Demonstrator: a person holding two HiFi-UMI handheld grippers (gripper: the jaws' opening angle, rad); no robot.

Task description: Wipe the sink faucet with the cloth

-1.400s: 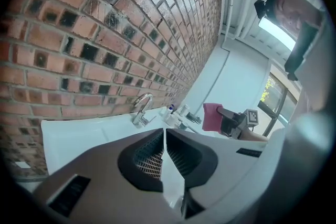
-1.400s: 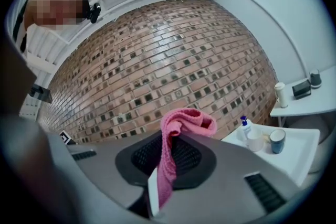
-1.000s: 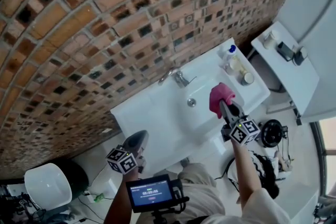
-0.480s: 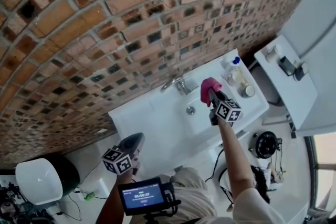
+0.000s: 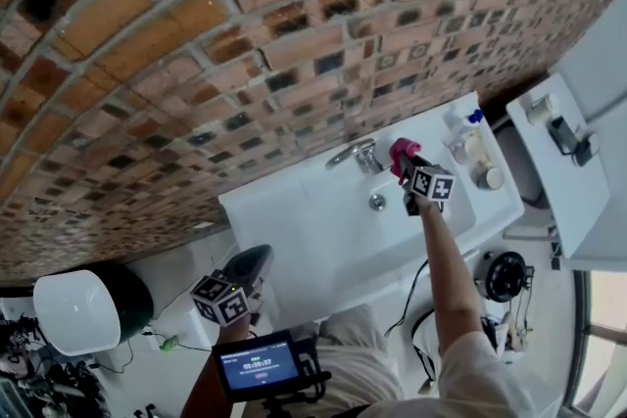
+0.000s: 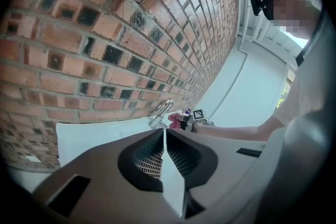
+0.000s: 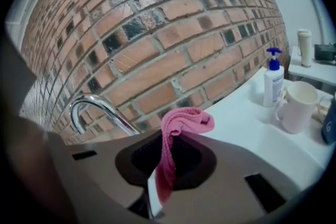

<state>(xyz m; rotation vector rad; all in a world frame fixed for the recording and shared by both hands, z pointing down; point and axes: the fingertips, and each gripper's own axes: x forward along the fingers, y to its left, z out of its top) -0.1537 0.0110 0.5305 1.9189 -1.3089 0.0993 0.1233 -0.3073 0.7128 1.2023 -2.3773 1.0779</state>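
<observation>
Clamping pink cloth [image 7: 176, 126], right tool [image 5: 406, 167] near faucet [image 5: 358, 154]

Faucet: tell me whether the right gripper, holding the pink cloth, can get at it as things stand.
Probably yes. The right gripper, jaws shut on the cloth, sits close beside the faucet, and nothing shows between them to block the way.

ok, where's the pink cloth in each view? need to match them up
Head view: cloth right of centre, held by the right gripper, just right of the faucet.
Left gripper view: cloth small, mid-frame, right of the faucet.
Right gripper view: cloth dead centre, clamped in the jaws; faucet at left.
Shared landmark: the faucet.
</observation>
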